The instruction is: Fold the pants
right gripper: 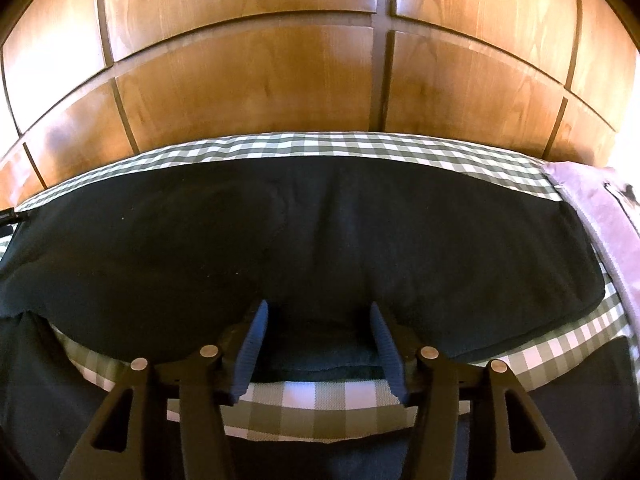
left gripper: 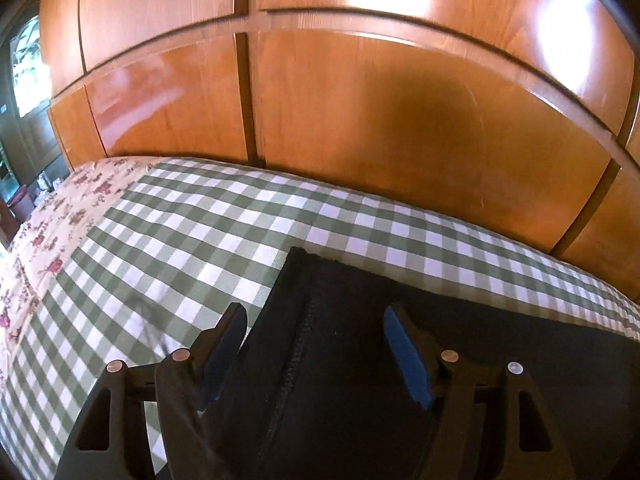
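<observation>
Dark pants (right gripper: 304, 232) lie spread flat across a green-and-white checked bedspread (right gripper: 320, 396). In the left wrist view their end (left gripper: 360, 340) lies under and between my fingers, with a stitched seam running along it. My left gripper (left gripper: 316, 316) is open, just above that end of the pants. My right gripper (right gripper: 318, 312) is open, its blue-padded fingers (right gripper: 252, 344) either side of the near edge of the pants at their middle. Neither holds any cloth.
A glossy wooden wardrobe (left gripper: 360, 120) stands right behind the bed. A floral cover (left gripper: 52, 232) lies at the bed's left. A lilac garment (right gripper: 600, 216) lies at the right of the pants. Dark cloth hangs at the near edge (right gripper: 48, 392).
</observation>
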Demonstrator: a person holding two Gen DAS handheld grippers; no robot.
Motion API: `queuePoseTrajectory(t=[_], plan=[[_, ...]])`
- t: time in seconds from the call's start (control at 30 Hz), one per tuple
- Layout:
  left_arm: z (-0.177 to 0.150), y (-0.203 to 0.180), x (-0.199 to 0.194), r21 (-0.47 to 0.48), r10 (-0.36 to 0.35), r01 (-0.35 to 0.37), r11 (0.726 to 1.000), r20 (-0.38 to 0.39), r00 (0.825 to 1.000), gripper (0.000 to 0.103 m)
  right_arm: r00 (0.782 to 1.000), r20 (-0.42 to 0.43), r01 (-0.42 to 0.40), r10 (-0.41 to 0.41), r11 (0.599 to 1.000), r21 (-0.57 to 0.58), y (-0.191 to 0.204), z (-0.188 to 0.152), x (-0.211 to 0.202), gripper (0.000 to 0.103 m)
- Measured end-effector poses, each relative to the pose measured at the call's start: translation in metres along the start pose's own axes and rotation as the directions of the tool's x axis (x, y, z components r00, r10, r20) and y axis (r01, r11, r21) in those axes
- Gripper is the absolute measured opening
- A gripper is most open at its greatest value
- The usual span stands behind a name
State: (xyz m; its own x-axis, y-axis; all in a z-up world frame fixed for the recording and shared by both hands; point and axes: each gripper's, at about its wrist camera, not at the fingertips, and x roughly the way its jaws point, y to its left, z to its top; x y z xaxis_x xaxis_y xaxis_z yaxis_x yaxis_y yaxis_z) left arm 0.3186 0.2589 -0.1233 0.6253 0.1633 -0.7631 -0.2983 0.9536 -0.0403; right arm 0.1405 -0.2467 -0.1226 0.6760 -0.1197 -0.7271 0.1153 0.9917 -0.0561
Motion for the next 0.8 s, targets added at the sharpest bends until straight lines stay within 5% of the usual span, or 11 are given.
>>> queuePoseTrajectory(t=[0.8], plan=[[-0.0043,0.003,0.0093,-0.019,-0.028,0.028,0.999,-0.001,1.0,0.073,1.0,0.003,0.015,-0.015,1.0,-0.012,-0.0004,-0.0001,0.0001,0.056]])
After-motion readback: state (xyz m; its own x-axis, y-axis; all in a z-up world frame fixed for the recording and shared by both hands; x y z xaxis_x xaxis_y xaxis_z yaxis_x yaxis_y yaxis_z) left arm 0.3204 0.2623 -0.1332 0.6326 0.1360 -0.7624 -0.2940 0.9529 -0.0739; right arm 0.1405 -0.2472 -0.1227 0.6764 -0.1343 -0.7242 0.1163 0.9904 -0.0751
